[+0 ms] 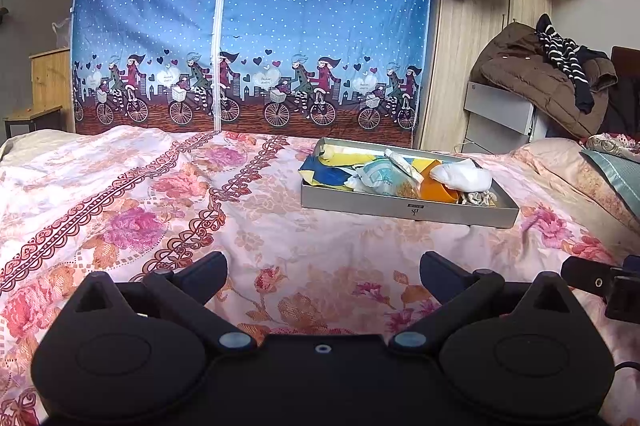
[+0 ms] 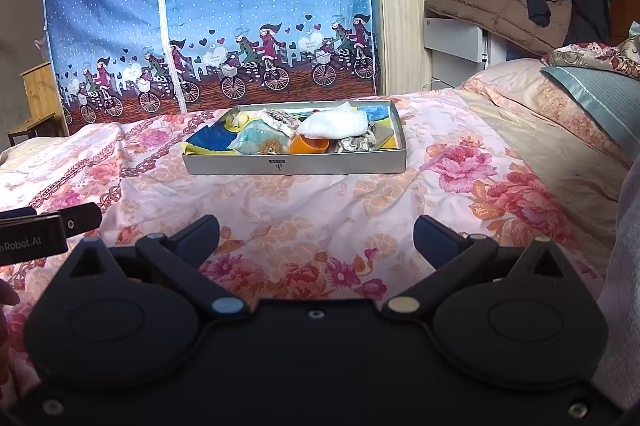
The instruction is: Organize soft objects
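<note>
Both my tongs spread apart, gripping nothing
Left tongs [image 1: 323, 276] and right tongs [image 2: 316, 240] hover over the floral bedspread [image 2: 304, 202]; the shallow grey cardboard tray [image 2: 296, 164] of soft cloths sits mid-bed.

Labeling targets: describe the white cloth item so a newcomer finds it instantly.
On the floral bedspread sits a shallow grey box of soft items. The white cloth bundle lies right of centre, above the orange piece. It is the only plain white item there.

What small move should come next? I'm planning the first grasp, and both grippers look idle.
Probably ease the right gripper forward toward the white cloth on top in the grey tray: both grippers are open and empty, short of the tray.
</note>
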Motion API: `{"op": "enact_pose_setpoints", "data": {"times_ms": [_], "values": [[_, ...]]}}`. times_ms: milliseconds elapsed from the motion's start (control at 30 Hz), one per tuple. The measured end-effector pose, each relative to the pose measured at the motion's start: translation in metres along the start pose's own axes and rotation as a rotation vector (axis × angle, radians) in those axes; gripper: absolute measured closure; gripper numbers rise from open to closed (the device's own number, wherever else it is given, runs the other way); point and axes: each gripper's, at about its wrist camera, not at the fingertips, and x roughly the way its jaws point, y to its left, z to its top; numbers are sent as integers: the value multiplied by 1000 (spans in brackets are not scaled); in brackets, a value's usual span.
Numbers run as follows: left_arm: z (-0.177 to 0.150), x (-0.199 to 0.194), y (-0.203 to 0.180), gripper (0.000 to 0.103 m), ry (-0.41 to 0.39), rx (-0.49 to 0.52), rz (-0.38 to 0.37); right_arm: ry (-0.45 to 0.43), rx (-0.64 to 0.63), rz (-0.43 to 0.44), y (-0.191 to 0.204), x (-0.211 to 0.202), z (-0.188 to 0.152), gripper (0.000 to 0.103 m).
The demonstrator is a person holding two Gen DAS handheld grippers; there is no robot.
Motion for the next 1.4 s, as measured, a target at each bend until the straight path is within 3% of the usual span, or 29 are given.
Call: {"op": "enact_pose_setpoints", "data": {"times_ms": [1400], "values": [[0,0,-2,1,3,2,1,12,-1,-3,-1,2,-3,0]]}}
